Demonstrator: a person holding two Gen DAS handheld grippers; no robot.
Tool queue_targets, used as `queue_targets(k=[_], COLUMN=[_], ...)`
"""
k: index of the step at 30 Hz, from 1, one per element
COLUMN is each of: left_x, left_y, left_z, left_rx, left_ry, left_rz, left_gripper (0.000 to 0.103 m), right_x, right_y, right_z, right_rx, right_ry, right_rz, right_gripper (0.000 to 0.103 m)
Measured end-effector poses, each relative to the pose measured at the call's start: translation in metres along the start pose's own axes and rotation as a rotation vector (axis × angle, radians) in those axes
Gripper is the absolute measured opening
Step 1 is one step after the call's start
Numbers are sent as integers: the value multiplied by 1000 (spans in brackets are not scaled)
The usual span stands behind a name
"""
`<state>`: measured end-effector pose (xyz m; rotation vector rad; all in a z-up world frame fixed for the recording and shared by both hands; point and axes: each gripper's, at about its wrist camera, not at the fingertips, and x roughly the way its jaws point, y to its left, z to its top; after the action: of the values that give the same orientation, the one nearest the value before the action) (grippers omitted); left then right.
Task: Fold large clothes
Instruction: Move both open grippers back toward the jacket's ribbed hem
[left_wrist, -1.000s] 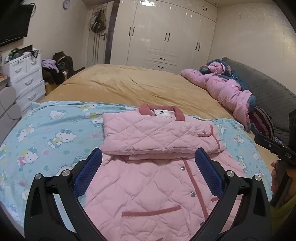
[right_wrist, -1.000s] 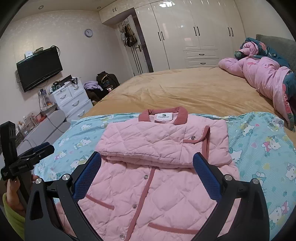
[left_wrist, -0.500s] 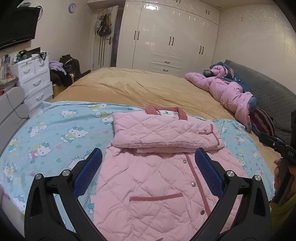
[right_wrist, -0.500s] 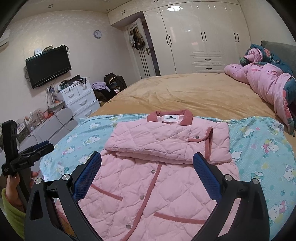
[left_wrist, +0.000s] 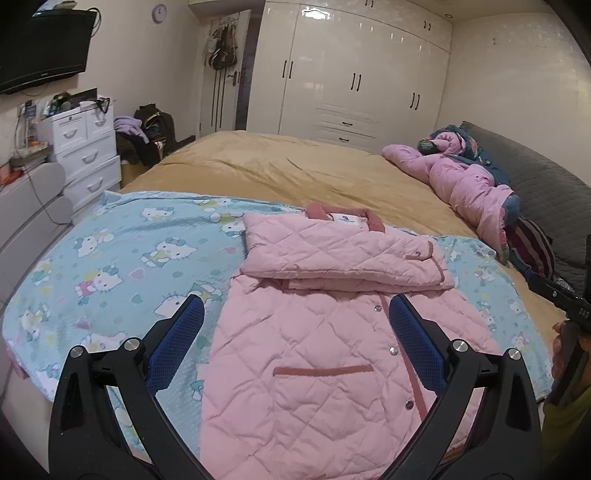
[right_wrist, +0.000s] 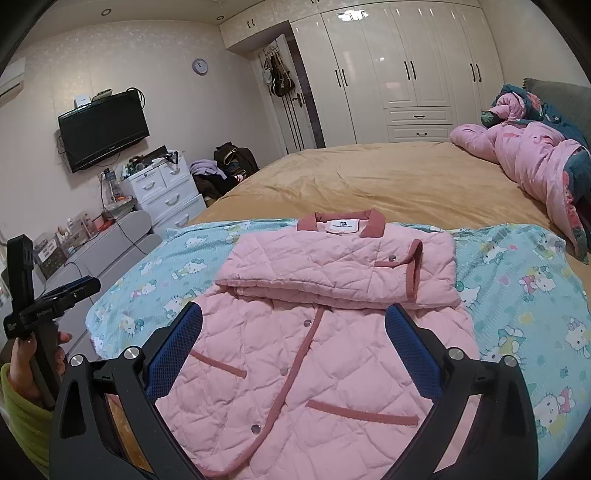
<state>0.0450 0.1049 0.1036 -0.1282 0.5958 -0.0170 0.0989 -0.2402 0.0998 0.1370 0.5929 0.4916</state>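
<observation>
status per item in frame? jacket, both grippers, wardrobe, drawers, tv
pink quilted jacket: flat on the Hello Kitty sheet, sleeves folded across the chest, snapped shut
left gripper: open, empty, above the jacket
right gripper: open, empty, above the jacket
wardrobe: doors closed
white drawer unit: drawers closed
TV: screen dark
</observation>
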Motion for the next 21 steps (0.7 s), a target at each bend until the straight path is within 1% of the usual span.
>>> queue_targets(k=[10,13,21], left_x=[-7,-7,-5], left_y=[10,13,22], left_z=[-18,-26,-42], left_rx=[-25,-27,-49], left_ry=[32,48,81], left_rz=[36,55,79], left_gripper=[94,94,94], right_x=[-10,-13,-14], right_y=[-11,-17,-29], right_z=[-17,-24,-40], right_rx=[3,10,21], right_ry=[16,27,58], right_rz=[-4,-3,-10], right_gripper=[99,99,99])
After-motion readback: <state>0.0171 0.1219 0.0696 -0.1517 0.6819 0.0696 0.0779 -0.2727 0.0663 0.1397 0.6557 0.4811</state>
